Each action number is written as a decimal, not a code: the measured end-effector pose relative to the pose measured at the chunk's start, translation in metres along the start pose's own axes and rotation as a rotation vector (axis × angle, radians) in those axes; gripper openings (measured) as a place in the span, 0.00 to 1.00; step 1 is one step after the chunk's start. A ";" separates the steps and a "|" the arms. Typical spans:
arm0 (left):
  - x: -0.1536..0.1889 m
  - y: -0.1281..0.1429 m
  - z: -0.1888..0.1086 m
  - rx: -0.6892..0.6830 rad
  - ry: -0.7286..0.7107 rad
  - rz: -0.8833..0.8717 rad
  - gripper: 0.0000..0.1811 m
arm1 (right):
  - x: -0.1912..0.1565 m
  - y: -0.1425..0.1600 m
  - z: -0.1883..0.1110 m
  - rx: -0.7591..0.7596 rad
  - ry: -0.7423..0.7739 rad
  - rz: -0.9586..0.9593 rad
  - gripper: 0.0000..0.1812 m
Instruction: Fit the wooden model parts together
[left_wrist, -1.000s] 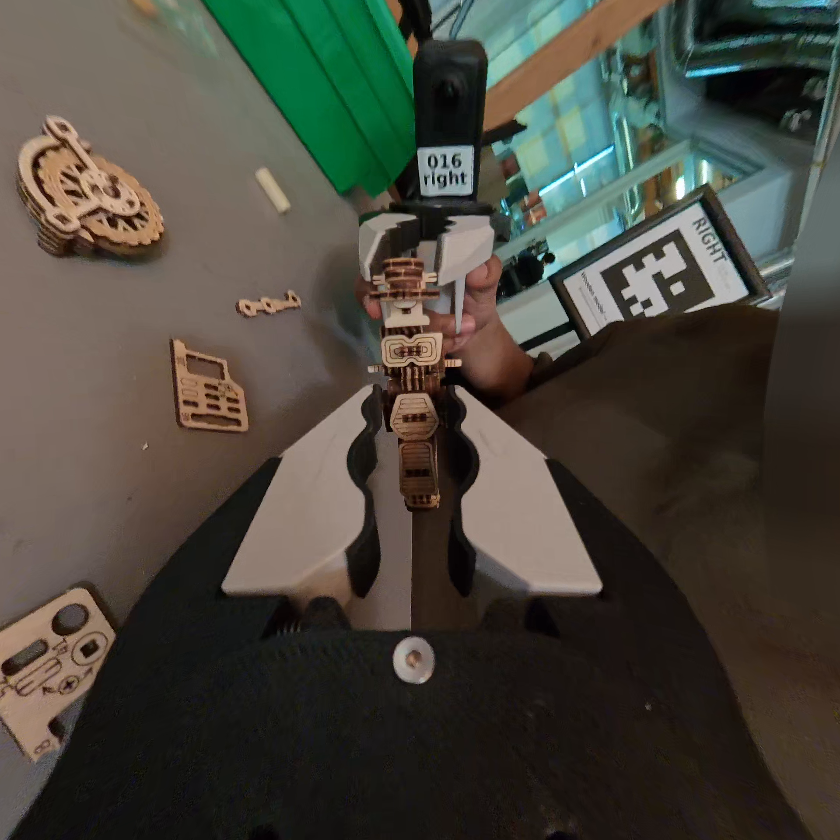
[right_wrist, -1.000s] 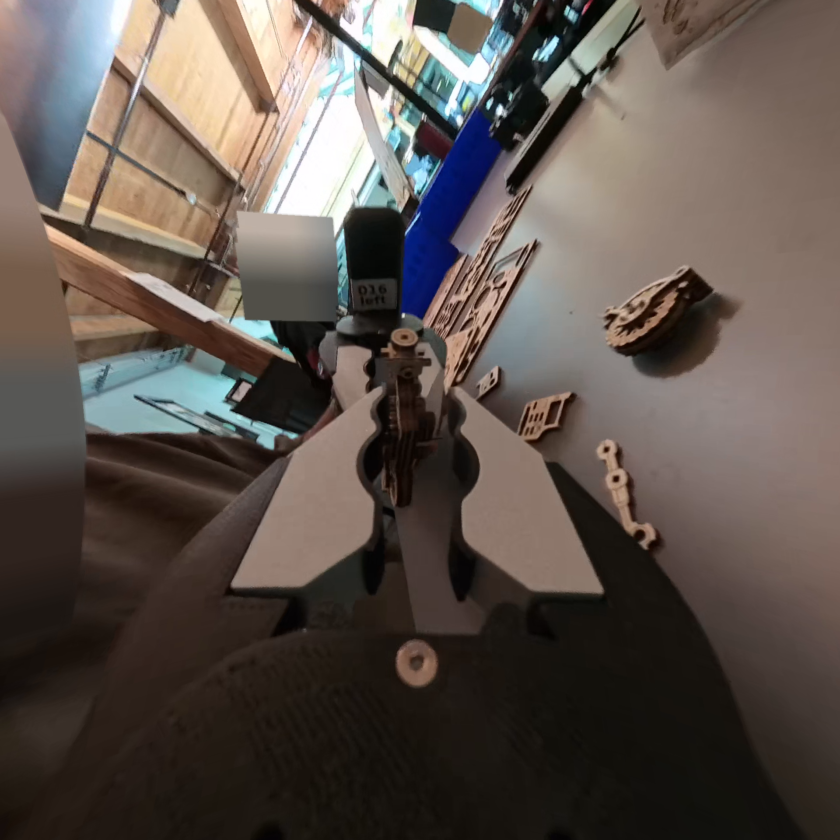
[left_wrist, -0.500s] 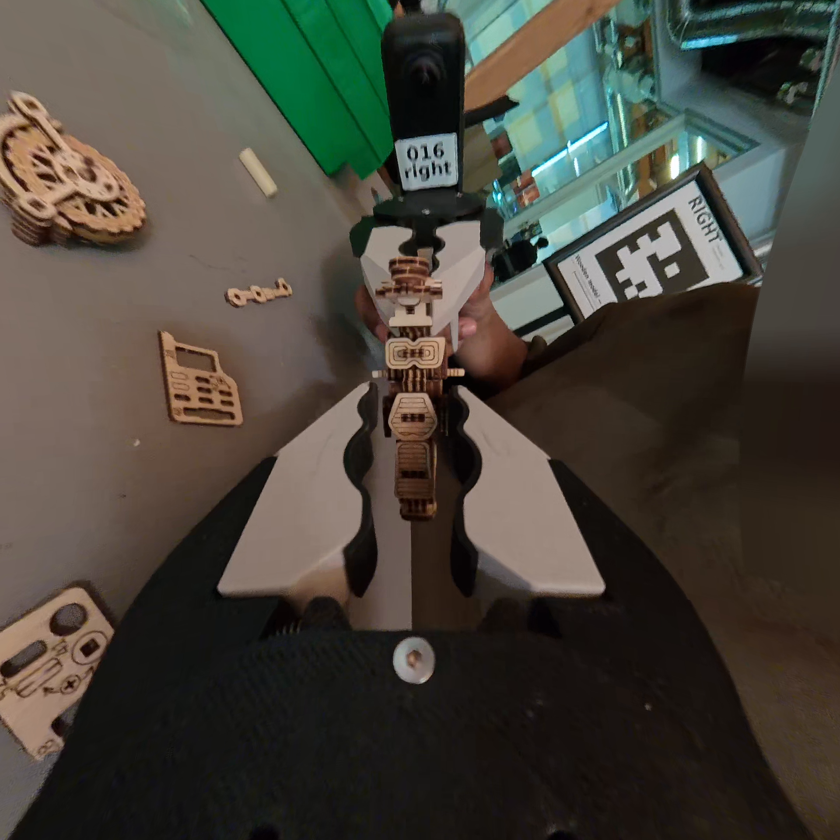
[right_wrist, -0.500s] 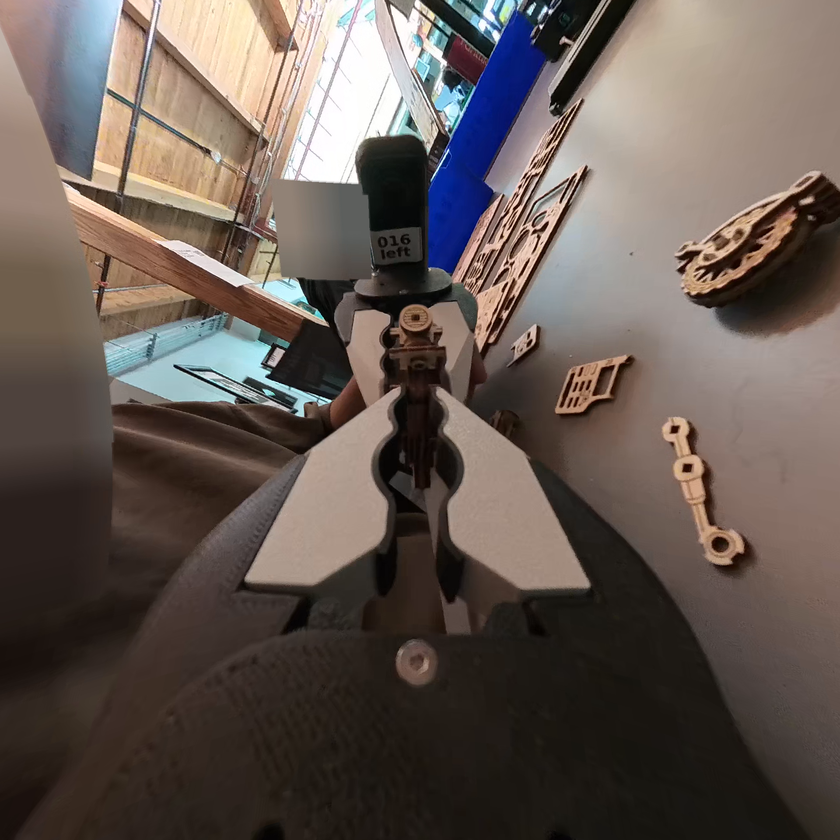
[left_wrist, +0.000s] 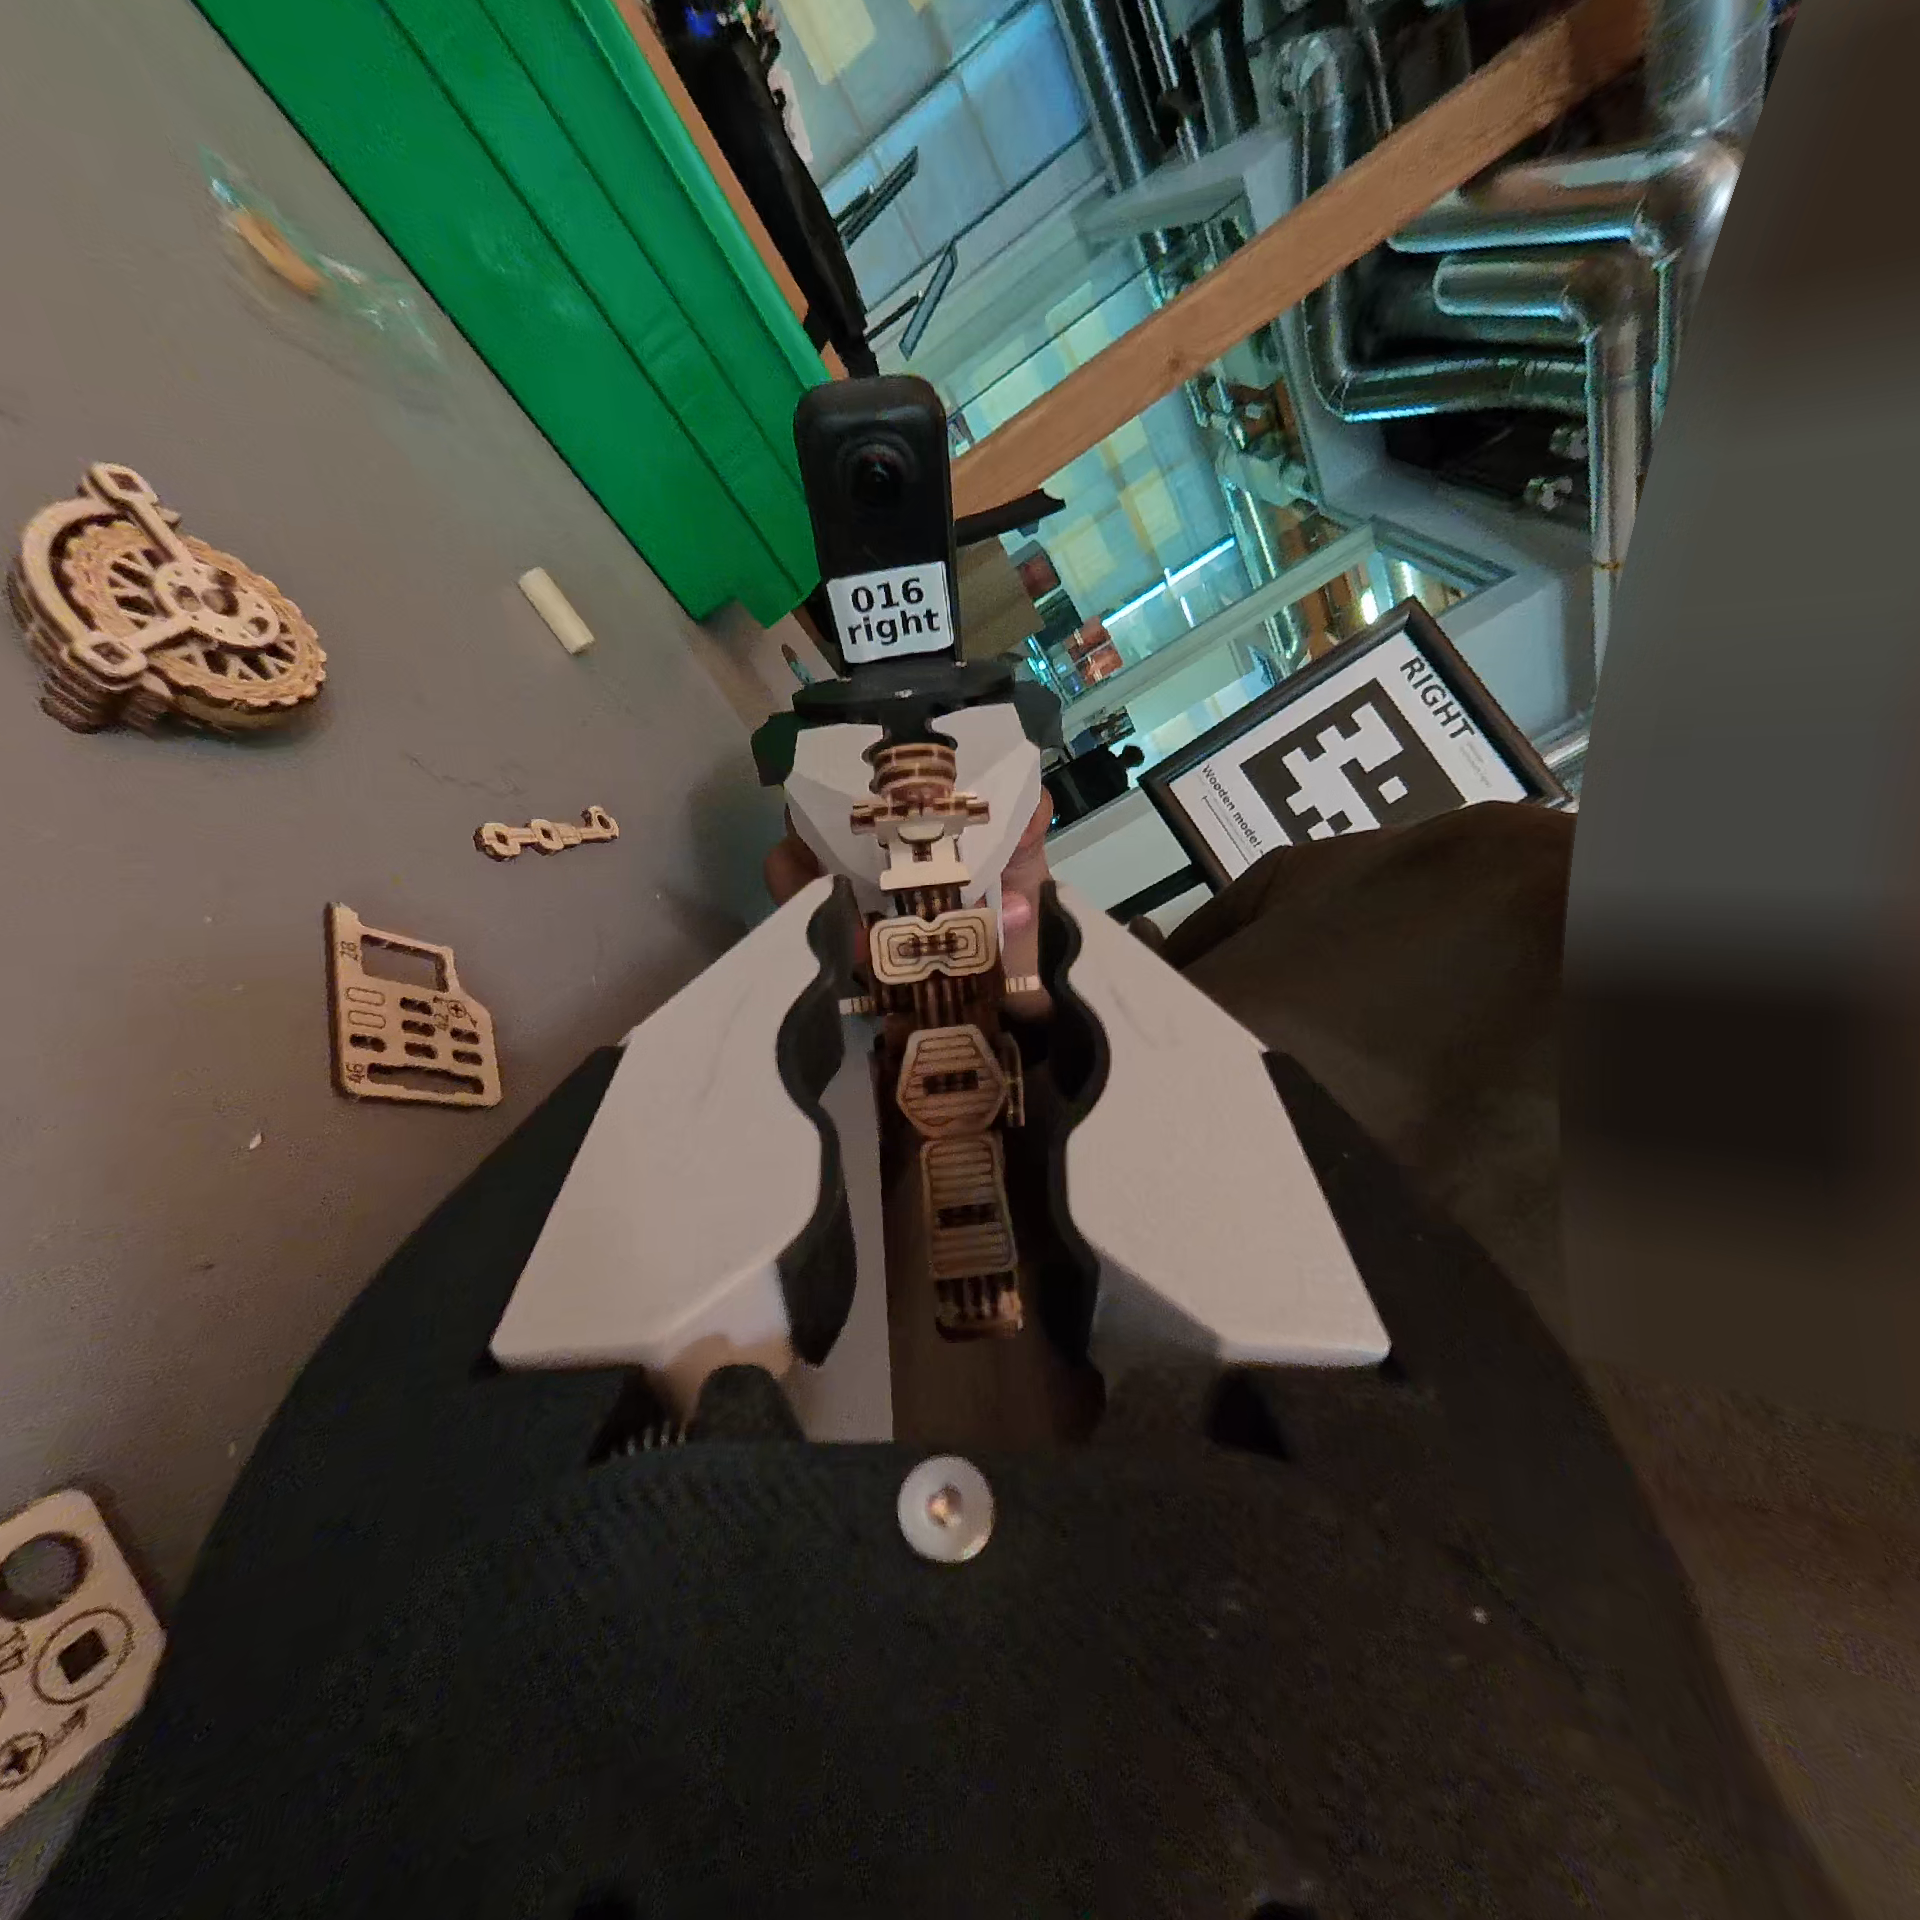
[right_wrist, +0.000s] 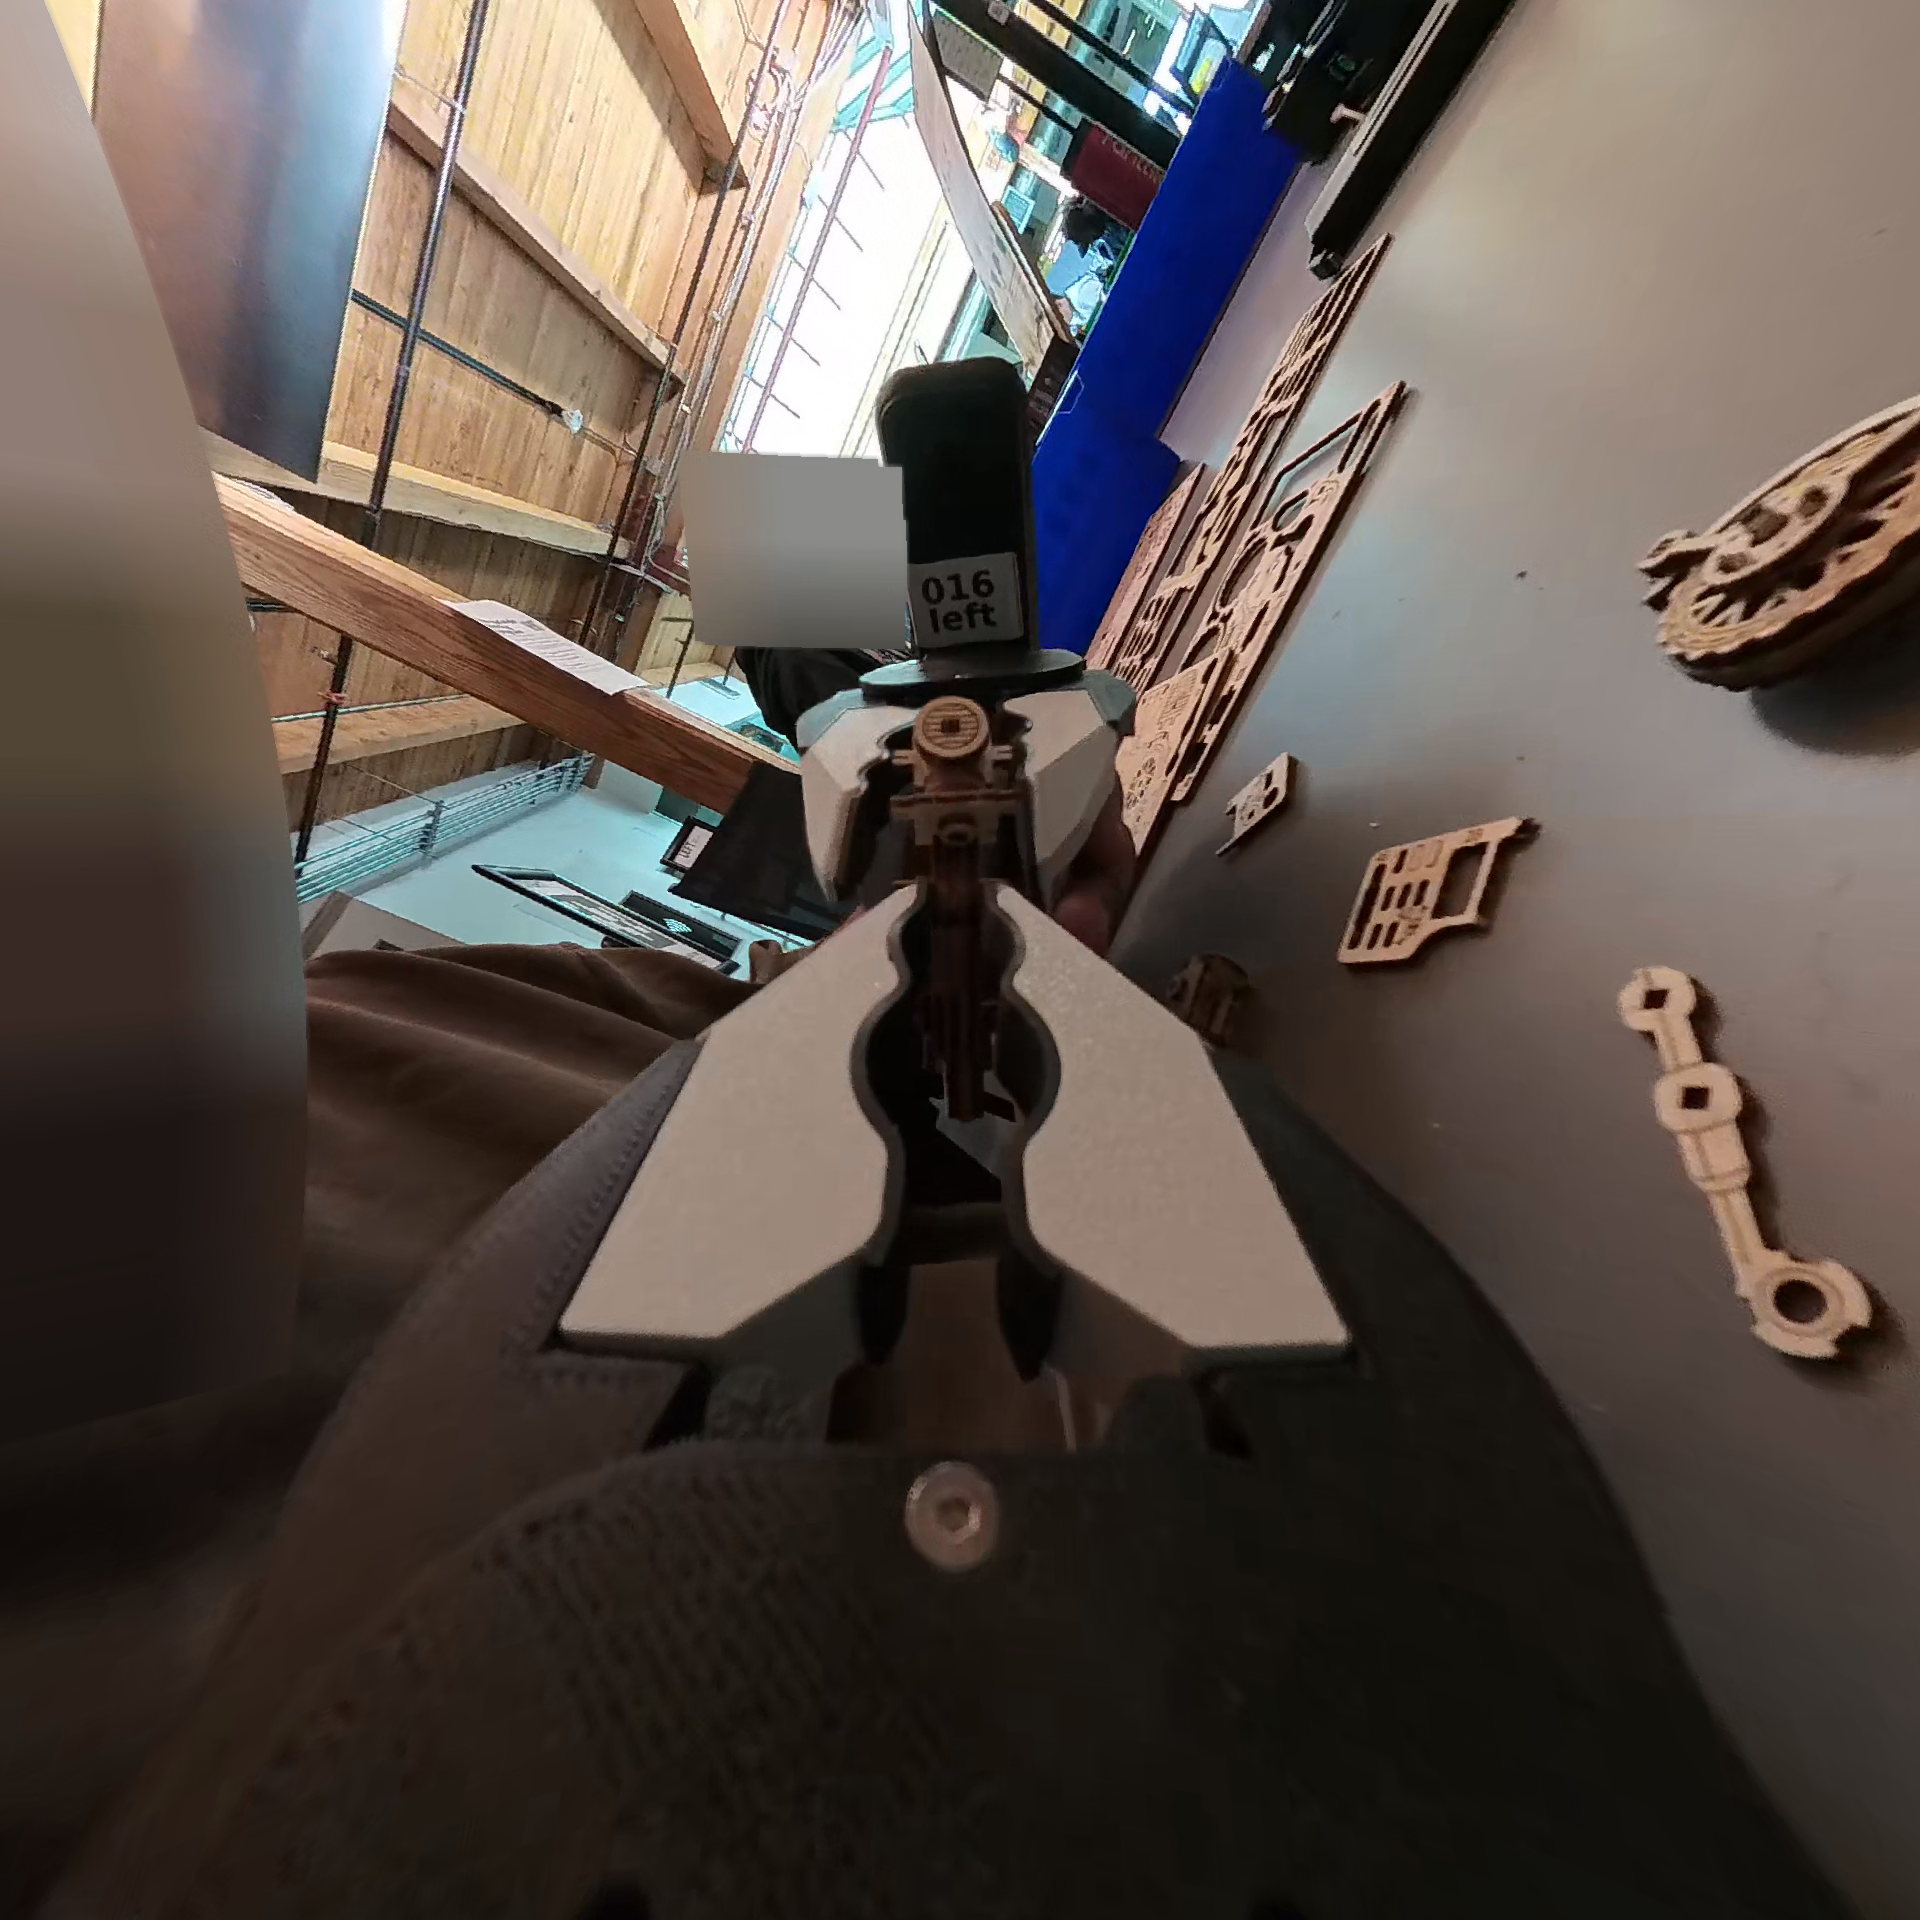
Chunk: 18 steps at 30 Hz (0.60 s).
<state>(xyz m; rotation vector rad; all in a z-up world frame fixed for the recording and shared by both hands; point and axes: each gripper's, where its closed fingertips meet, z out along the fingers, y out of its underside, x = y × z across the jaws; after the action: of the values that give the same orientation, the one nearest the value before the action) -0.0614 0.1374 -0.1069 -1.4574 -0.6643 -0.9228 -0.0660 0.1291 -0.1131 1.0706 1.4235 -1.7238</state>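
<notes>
Pressure along one straight line looks like what this step wants: the wooden model (left_wrist: 940, 1049) hangs above the table (left_wrist: 208, 935) at frame centre in both wrist views, spanning the two tools. The left gripper (left_wrist: 940, 956) has its jaws drawn in on the near, wider end; the right gripper (right_wrist: 956, 914) pinches the narrow far end, its jaws nearly together on the stacked layers. Judging by that, the pieces are being seated lengthwise, so keep both tools coaxial, squeeze evenly, and avoid twisting, since the thin laser-cut tabs could probably snap. Whether the joint is fully home cannot be told. Loose parts lie on the table: a gear assembly (left_wrist: 156, 613) at upper left of the left view, a slotted plate (left_wrist: 405, 1013) below it, and a link rod (right_wrist: 1725, 1164) at right of the right view.
</notes>
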 end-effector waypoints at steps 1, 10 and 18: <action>0.000 -0.001 -0.001 0.009 0.002 -0.004 0.17 | -0.001 0.000 0.000 0.005 -0.004 0.004 0.04; -0.003 -0.012 -0.008 0.063 -0.031 0.017 0.09 | 0.001 -0.003 -0.002 0.020 0.008 -0.001 0.04; -0.006 -0.011 -0.005 0.066 -0.056 0.022 0.07 | 0.002 -0.002 0.000 0.020 0.022 -0.007 0.04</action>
<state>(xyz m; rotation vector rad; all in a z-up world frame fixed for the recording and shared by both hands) -0.0746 0.1347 -0.1068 -1.4331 -0.7128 -0.8381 -0.0688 0.1296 -0.1138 1.0996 1.4276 -1.7395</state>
